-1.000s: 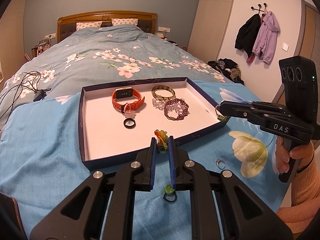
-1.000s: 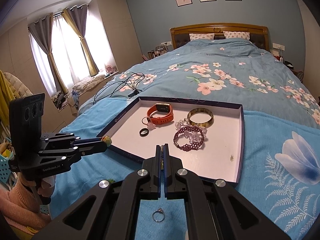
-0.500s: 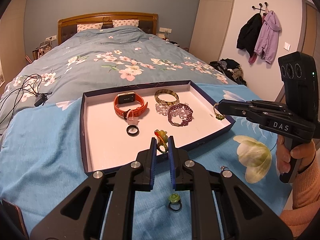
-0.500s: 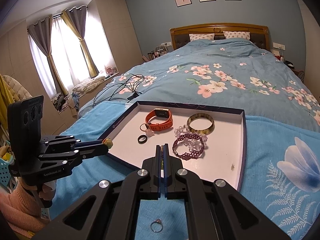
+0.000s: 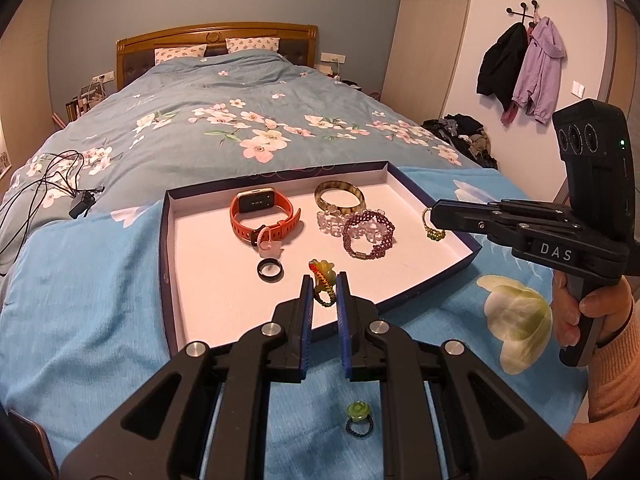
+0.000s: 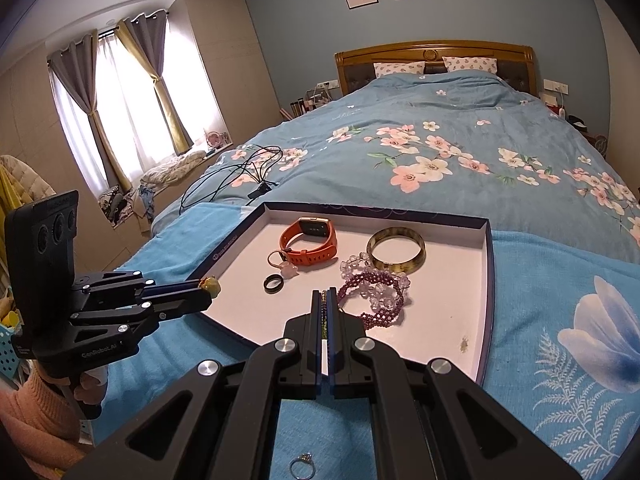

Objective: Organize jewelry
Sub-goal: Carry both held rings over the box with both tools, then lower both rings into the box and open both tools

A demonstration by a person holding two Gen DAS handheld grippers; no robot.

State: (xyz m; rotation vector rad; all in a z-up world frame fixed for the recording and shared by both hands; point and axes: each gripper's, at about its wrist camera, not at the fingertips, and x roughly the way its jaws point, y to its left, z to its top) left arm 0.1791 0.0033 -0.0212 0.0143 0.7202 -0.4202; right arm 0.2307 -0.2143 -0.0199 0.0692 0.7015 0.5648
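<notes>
Bedroom, blue blanket on the bed [image 5: 80, 320], jewelry tray [image 5: 168, 248] ahead of both your tongs.

Your left tongs [image 5: 325, 280] pinch a ring with a green flower top [image 5: 322, 276] over the tray's near edge; the bare floor lies straight ahead, short of the black ring [image 5: 270, 270]. Your right tongs [image 6: 325, 300] are clamped on a thin gold ring [image 5: 433, 226] above the tray's right side. Two more rings, a green-topped one [image 5: 359, 418] and a silver one [image 6: 303, 465], lie on the blanket nearer you.

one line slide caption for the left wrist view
Left gripper holds a beaded ring over the tray; right gripper brings another ring.
</notes>
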